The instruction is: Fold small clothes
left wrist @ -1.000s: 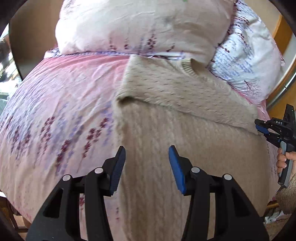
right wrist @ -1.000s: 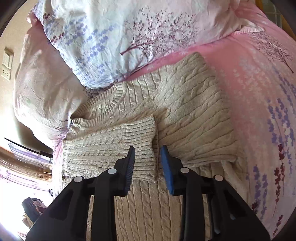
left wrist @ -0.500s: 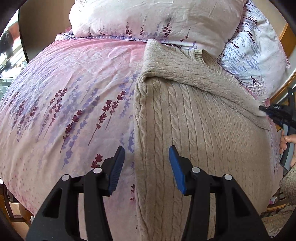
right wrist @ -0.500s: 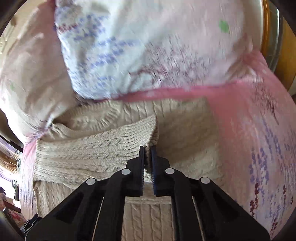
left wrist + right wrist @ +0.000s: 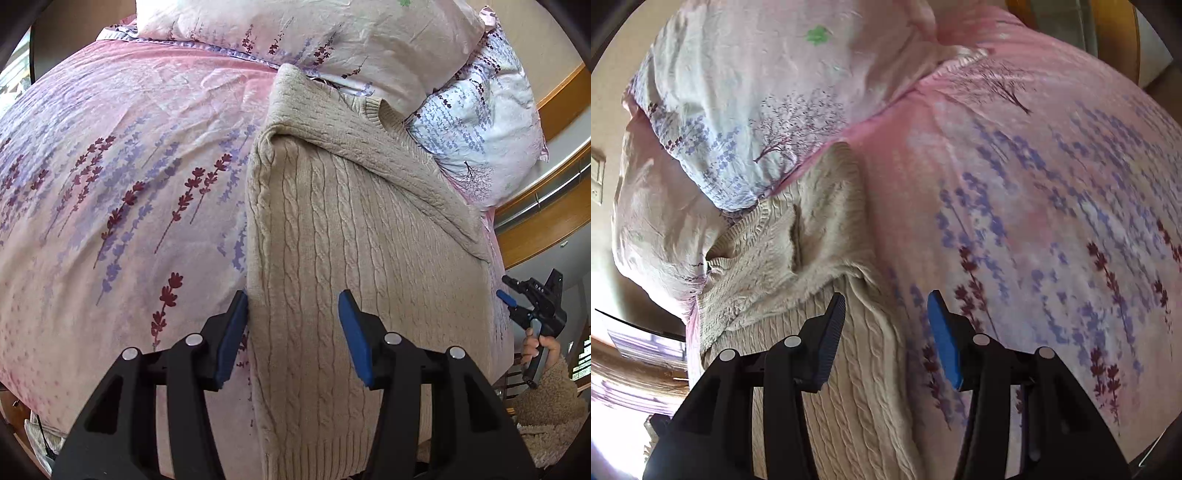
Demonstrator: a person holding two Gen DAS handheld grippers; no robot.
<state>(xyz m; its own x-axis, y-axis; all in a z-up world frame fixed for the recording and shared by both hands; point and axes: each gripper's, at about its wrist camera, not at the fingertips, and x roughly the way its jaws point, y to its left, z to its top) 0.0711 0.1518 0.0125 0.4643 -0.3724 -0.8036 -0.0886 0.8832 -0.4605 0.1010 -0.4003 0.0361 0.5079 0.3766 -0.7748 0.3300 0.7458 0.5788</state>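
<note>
A beige cable-knit sweater lies on the pink floral bedspread, its sleeves folded across the chest and its collar near the pillows. My left gripper is open and empty, just above the sweater's left edge near the hem. In the right wrist view the sweater runs down the left side. My right gripper is open and empty, over the sweater's right edge. The right gripper also shows in the left wrist view, off the sweater's right side.
Two floral pillows lie at the head of the bed, touching the sweater's collar. A wooden bed frame runs along the right. A wall switch plate is at the far left.
My right gripper shut on the folded sleeve cuff, then let go, opened and pulled back to the sweater's right edge. My left gripper stayed open and drew back toward the hem.
</note>
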